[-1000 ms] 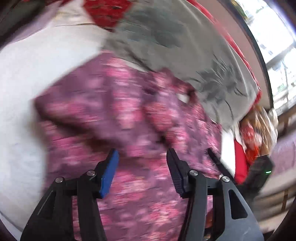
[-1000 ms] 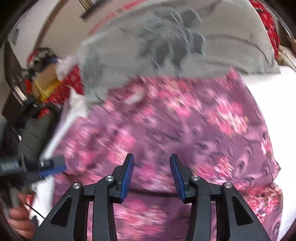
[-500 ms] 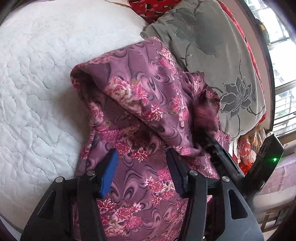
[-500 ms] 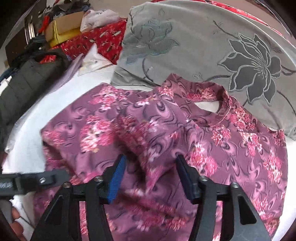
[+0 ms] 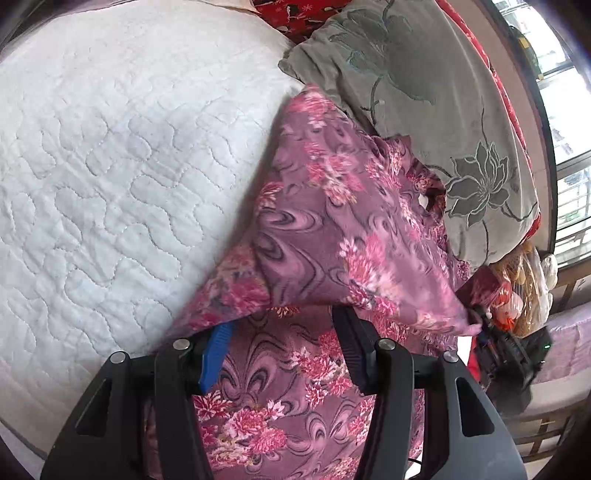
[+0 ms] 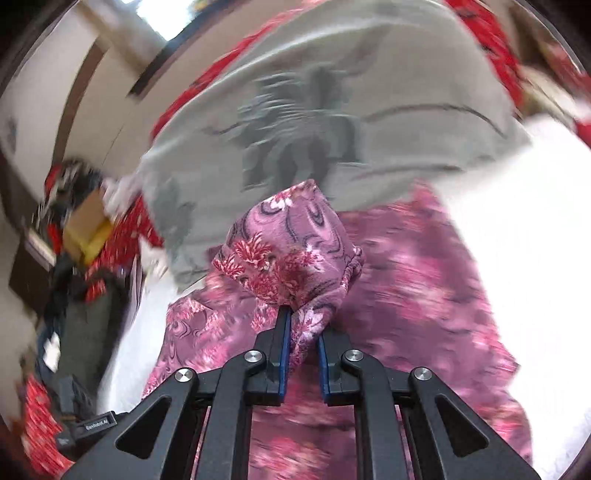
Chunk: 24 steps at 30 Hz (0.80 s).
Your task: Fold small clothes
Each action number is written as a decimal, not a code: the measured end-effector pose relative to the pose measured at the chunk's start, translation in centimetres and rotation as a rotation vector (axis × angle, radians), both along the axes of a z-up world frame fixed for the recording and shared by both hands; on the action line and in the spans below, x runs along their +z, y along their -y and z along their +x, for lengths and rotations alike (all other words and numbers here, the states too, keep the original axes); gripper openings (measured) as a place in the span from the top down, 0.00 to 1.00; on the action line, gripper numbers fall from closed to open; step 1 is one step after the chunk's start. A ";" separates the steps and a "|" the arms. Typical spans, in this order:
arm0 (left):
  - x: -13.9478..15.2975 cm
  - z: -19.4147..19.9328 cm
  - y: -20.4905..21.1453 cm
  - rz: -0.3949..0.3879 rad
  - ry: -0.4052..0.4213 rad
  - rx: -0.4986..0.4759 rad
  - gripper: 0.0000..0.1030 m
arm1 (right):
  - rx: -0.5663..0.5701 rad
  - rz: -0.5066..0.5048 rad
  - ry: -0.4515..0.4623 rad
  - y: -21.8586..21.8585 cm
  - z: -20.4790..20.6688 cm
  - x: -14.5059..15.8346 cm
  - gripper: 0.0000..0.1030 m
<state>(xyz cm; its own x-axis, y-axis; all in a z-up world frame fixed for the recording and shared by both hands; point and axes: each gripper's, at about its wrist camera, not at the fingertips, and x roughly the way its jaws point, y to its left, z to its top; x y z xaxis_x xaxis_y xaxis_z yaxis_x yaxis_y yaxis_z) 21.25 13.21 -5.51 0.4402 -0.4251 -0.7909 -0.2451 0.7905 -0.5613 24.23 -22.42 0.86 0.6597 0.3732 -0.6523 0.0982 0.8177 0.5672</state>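
Note:
A purple garment with pink flowers (image 5: 332, 229) lies on the white quilted bed cover (image 5: 110, 166). One side of it is lifted and stretched across to the right. My left gripper (image 5: 282, 325) stands open just over the lower part of the garment, and the lifted flap hangs over its fingertips. My right gripper (image 6: 303, 325) is closing, its blue pads pinching a bunched fold of the garment (image 6: 288, 240) held up off the bed. It also shows dark at the right edge of the left wrist view, where the flap's corner (image 5: 465, 325) ends.
A grey pillow with dark flower prints (image 5: 424, 110) lies behind the garment, touching its far edge. Red patterned bedding (image 5: 295, 7) runs along the back. A window (image 5: 569, 110) is at the right. A cardboard box and clutter (image 6: 85, 221) sit beyond the bed.
The right gripper has closed on a fold of the garment and pulled it up and across. The flap now stretches over the left gripper's tips. The left gripper sank slightly and stays open.

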 end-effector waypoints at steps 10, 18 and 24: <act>1.1 -0.7 1.6 -0.023 0.003 -0.049 0.49 | -0.150 0.228 -0.027 5.1 -2.8 -2.4 0.49; 1.9 -0.1 2.4 -0.065 0.020 -0.053 0.49 | -0.220 0.356 -0.040 6.9 -3.8 -1.7 0.42; 0.3 1.7 3.0 -0.078 -0.037 -0.046 0.49 | -0.186 0.199 -0.081 4.5 -2.1 -0.4 0.23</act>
